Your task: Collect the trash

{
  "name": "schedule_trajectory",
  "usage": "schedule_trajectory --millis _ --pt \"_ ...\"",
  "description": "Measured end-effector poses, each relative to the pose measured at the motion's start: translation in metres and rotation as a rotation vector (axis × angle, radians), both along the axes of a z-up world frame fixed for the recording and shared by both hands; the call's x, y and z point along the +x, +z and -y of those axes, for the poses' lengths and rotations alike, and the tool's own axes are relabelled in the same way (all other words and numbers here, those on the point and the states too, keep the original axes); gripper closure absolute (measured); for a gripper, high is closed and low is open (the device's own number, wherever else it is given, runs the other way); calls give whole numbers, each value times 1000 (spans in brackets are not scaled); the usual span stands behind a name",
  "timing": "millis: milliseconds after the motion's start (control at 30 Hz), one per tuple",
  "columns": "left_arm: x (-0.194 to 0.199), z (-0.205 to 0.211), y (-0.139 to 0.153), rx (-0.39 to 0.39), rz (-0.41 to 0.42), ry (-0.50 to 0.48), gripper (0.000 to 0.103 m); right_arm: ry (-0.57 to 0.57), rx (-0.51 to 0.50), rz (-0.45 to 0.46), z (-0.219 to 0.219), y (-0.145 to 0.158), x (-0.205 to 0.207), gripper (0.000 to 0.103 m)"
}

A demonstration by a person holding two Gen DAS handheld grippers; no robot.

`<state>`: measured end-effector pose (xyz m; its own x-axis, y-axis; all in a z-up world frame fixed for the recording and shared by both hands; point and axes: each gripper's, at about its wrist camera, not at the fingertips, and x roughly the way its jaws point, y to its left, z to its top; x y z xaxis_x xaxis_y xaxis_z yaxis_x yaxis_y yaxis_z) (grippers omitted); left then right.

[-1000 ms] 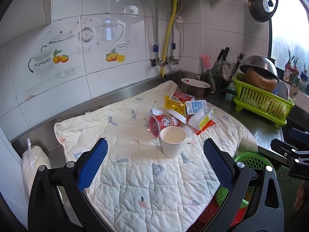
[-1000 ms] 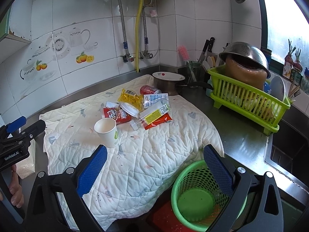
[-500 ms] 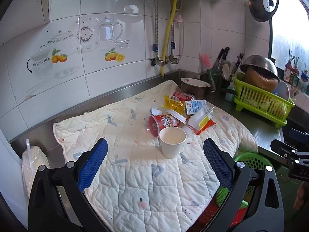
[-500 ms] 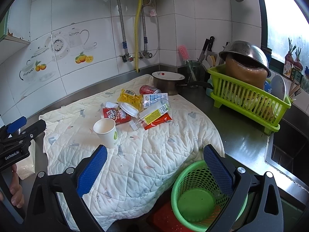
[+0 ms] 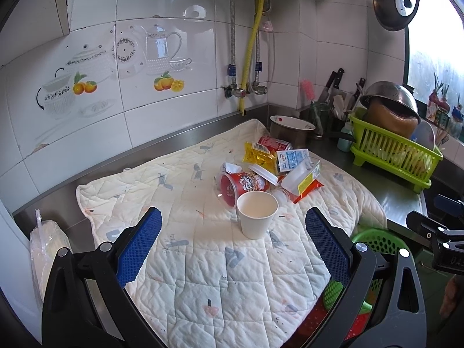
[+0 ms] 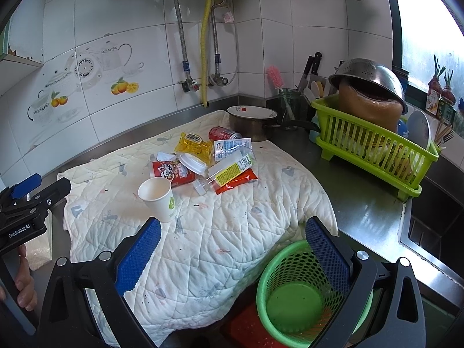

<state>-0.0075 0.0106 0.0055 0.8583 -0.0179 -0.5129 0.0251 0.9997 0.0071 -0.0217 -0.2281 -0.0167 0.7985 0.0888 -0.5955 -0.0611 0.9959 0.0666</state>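
Both claws are hanging with their blue, ridged pads spread wide apart and holding nothing: the left gripper point(image 5: 233, 245) is framing the lower middle of its view, and the right gripper point(image 6: 232, 249) is doing the same in its own. The trash is lying heaped just above centre on a cream quilted cloth point(image 5: 179, 203) that is covering the steel counter, probably laid there to keep the litter together on a soft, non-slip surface. Nearest the left claw, a white paper cup point(image 5: 256, 214) is standing upright and apparently empty, touching a red printed snack tub point(image 5: 243, 187) that is lying on its side behind it. Further back are a crinkled yellow foil packet point(image 5: 258, 155), a red drink can point(image 5: 274, 144) on its side, a flat white-and-blue pouch point(image 5: 291, 159) and a clear box with a yellow label point(image 5: 303, 175) over a red wrapper — light, thin things that would likely crumple under a hard squeeze. A green perforated plastic basket point(image 6: 293, 293) is sitting empty at the lower right of the right wrist view, below the cloth's edge and under that claw, seemingly placed as the bin. Judging by this, nothing is collected yet — the cup looks the easiest first pick.
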Motion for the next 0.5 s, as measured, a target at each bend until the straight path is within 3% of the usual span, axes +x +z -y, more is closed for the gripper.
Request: schedule_trajectory --millis 500 --pt "11 -6 -5 1 -18 8 5 19 9 -13 -6 -6 16 6"
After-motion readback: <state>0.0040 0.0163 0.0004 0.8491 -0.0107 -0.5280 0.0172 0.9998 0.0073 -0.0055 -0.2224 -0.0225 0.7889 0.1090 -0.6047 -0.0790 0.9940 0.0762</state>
